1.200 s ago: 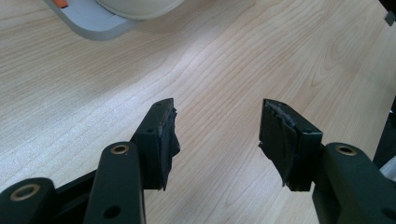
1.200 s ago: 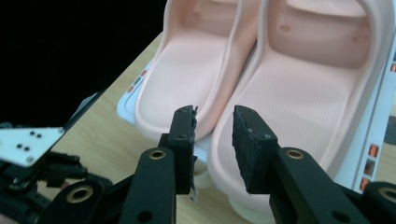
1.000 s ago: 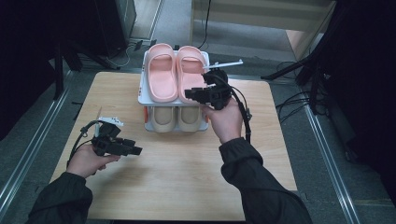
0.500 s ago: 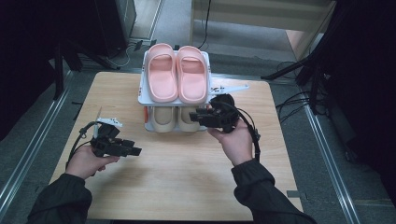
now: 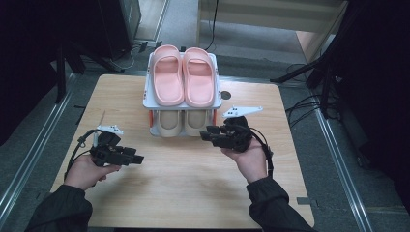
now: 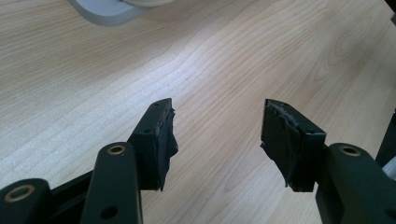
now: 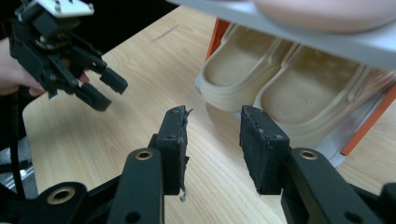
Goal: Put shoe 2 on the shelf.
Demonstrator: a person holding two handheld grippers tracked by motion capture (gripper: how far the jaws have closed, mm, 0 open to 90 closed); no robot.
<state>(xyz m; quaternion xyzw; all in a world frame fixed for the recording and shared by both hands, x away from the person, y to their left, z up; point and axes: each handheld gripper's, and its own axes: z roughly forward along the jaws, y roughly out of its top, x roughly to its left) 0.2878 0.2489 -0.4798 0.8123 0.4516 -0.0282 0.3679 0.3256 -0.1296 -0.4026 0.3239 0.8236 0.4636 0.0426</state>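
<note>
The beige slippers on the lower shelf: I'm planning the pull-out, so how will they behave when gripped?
The beige slippers look like thick moulded foam, so probably light and squashy. Their smooth surface may slip from the right gripper. The low shelf overhead probably limits lifting.

The small rack (image 5: 182, 104) stands at the far middle of the table (image 5: 183, 193). Beige slippers (image 7: 280, 88) fill its low shelf and pink slippers (image 5: 183, 75) fill the top. Bare wood lies in front, between the left gripper (image 5: 138, 158) and the right gripper (image 5: 205, 135), and nothing blocks the way there
</note>
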